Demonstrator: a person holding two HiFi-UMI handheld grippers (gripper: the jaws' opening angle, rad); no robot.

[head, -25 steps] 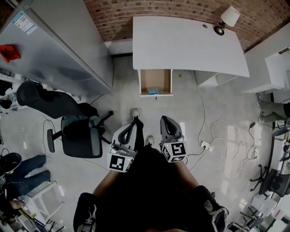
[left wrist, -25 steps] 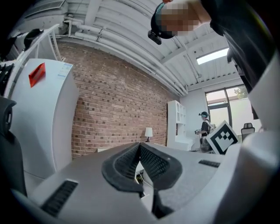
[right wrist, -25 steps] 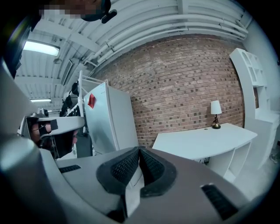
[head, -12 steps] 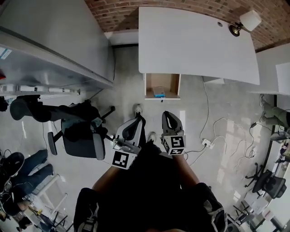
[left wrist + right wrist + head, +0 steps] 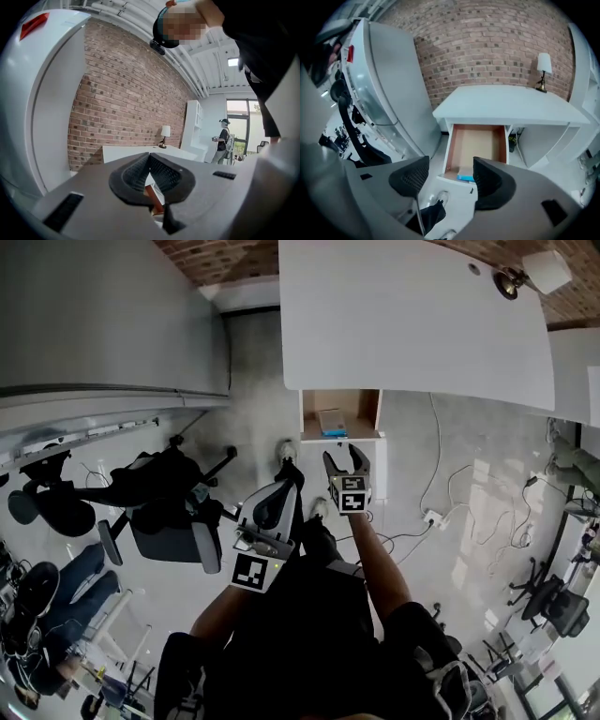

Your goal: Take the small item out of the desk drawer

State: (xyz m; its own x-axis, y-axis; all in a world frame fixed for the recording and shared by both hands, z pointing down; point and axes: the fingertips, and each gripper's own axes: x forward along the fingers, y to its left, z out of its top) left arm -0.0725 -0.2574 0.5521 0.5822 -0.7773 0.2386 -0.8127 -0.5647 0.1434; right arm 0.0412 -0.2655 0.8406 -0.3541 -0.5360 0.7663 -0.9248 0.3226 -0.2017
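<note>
Blue small item [image 5: 465, 177] lies at the front edge of the open drawer [image 5: 476, 140] under the white desk [image 5: 511, 105]. Right gripper [image 5: 451, 164] is level with the drawer front but apart from it, jaws opening, nothing between them. Left gripper [image 5: 150, 157] sits nearer the person, jaws closed together, empty.

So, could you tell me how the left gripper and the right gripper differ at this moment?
The left gripper has its jaws together; the right gripper has jaws apart and opening, nothing between them. The right gripper reaches out towards the open drawer; the left gripper is held farther back from it. Both are empty.
</note>
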